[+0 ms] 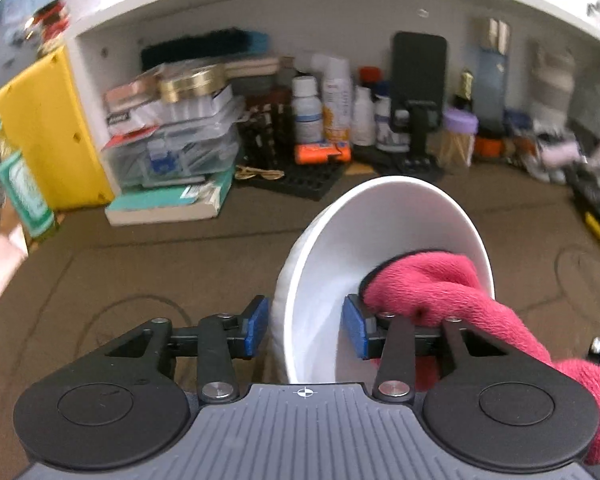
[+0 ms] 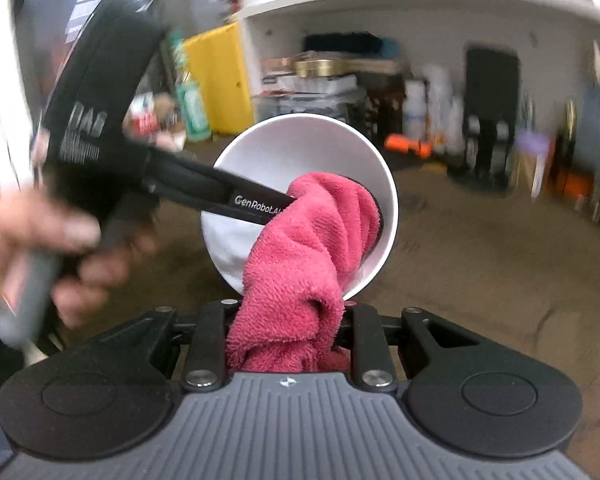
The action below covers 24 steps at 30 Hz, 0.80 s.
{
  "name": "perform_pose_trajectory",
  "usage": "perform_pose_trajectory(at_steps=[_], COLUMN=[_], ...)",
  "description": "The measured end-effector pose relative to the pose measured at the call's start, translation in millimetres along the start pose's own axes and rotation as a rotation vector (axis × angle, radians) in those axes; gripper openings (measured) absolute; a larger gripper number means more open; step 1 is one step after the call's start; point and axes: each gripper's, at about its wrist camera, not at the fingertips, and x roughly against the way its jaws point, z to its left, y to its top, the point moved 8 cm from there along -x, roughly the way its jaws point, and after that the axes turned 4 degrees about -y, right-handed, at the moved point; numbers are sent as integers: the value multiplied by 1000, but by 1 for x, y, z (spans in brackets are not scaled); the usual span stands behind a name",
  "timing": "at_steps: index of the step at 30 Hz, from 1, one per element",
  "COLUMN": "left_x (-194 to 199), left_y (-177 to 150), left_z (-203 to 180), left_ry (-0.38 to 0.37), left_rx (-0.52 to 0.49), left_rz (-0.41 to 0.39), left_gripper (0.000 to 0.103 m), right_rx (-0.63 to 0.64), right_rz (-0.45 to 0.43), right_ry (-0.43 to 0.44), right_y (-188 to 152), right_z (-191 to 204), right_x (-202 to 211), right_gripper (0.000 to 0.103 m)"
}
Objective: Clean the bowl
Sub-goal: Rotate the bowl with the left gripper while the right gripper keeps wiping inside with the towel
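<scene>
A white bowl (image 1: pixel 400 232) hangs tilted on its side above the brown table, its opening turned to the right. My left gripper (image 1: pixel 306 330) is shut on the bowl's wall, one blue pad (image 1: pixel 256 330) outside and the other inside. A pink terry cloth (image 1: pixel 440 288) reaches into the bowl from the right and presses on its inner wall. In the right wrist view I look straight into the bowl (image 2: pixel 300 148). My right gripper (image 2: pixel 286 320) is shut on the bunched cloth (image 2: pixel 300 264), which hides its fingertips. The left gripper's black finger (image 2: pixel 220 196) crosses the rim.
A hand (image 2: pixel 28 240) holds the left gripper's handle. Behind the bowl a white shelf alcove is crowded with stacked plastic boxes and a book (image 1: pixel 172 140), bottles (image 1: pixel 332 108), a phone on a stand (image 1: pixel 418 80) and a yellow box (image 1: pixel 48 128). Brown table surface (image 1: pixel 140 264) lies below.
</scene>
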Motion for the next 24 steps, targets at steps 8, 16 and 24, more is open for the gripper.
perform_pose_trajectory(at_steps=[8,16,24], left_x=[7,13,14], left_y=[-9,6,16], left_z=[-6,-10,-21], left_ry=[-16,-19,36], left_rx=[10,-132,-273], left_rz=[-67,-64,-88], left_gripper=[65,24,18], right_rx=[-181,-308,-351], right_rz=[-34,-94,94], right_ry=[88,116,201], right_y=[-4,24,-26], right_z=[-18,-37,-24], right_x=[18,25,35], right_gripper=[24,24,24])
